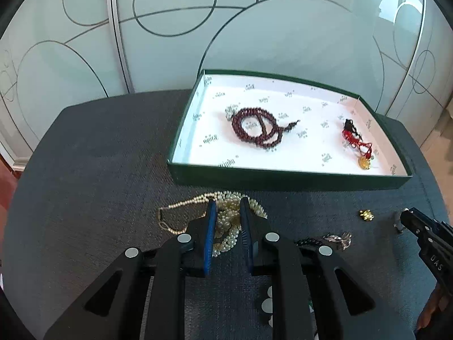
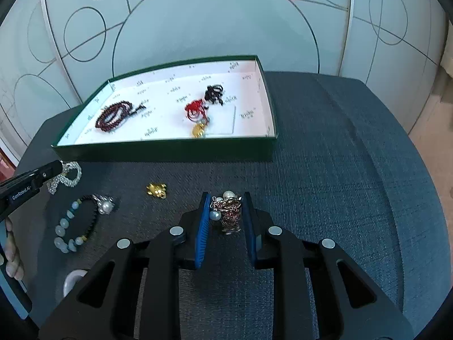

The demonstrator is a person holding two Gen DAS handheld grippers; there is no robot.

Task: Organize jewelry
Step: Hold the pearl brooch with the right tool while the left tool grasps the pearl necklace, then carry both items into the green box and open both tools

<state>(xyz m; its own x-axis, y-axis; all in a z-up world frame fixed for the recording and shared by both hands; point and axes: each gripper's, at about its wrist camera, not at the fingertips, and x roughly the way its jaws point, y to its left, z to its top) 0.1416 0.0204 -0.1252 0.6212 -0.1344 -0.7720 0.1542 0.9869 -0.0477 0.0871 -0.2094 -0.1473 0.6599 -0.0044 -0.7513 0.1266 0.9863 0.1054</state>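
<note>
Surface: dark fabric counter, green box upper centre.
Left fingers: narrow, pinching pearl necklace.
Right fingers: narrow, holding chain cluster.
Advice: lift straight, clear the box wall, release low.

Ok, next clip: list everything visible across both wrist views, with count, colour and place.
box: one, green outside, white printed lining, back of table.
bead necklace: one, dark red, coiled, box's left part.
cord piece with gold pendant: one, red and black, box's right part.
table: one, dark grey fabric top.
pearl necklace: one, cream, heaped on the table before the box.
gold charm: one, on the table.
stone bracelet: one, pale blue-green and black, with a pearl ornament.
chain-and-pearl cluster: one, rose gold.
left gripper: black, blue pads, shut on the pearl necklace.
right gripper: same, shut on the cluster.
</note>
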